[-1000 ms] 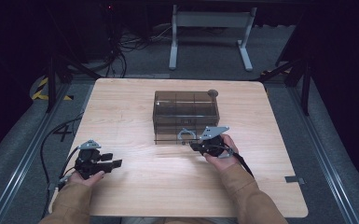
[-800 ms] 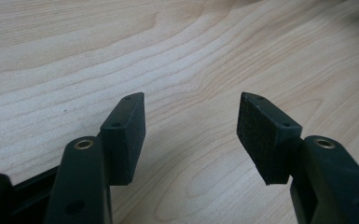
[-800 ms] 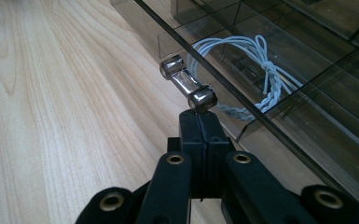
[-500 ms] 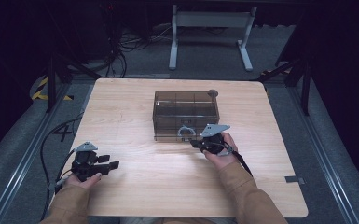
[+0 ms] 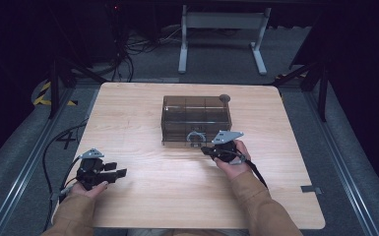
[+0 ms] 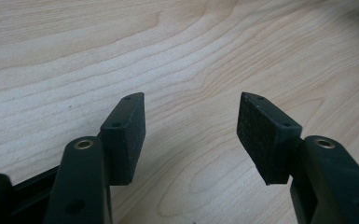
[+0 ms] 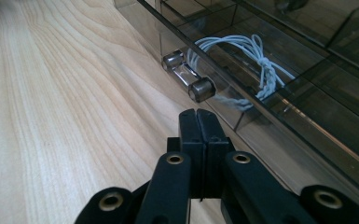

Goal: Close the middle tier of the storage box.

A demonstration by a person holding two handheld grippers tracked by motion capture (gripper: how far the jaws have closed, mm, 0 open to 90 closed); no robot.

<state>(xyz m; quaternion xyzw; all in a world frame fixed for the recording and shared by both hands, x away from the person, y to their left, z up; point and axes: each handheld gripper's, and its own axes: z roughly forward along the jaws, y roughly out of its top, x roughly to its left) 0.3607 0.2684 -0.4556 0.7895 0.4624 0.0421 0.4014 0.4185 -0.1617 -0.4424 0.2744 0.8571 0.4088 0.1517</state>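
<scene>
Because the right hand-held gripper (image 7: 200,116) sits pressed shut, empty, at six o'clock of the smoky transparent plastic drawer box's (image 5: 196,118) clear bar handle (image 7: 189,78), advancing could shove the box; the left hand-held gripper (image 6: 191,135) gapes wide.

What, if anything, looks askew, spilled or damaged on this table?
Nothing stands out. The smoky transparent plastic drawer box sits square on the wooden table, and the coiled white cord lies tidily inside it.
</scene>
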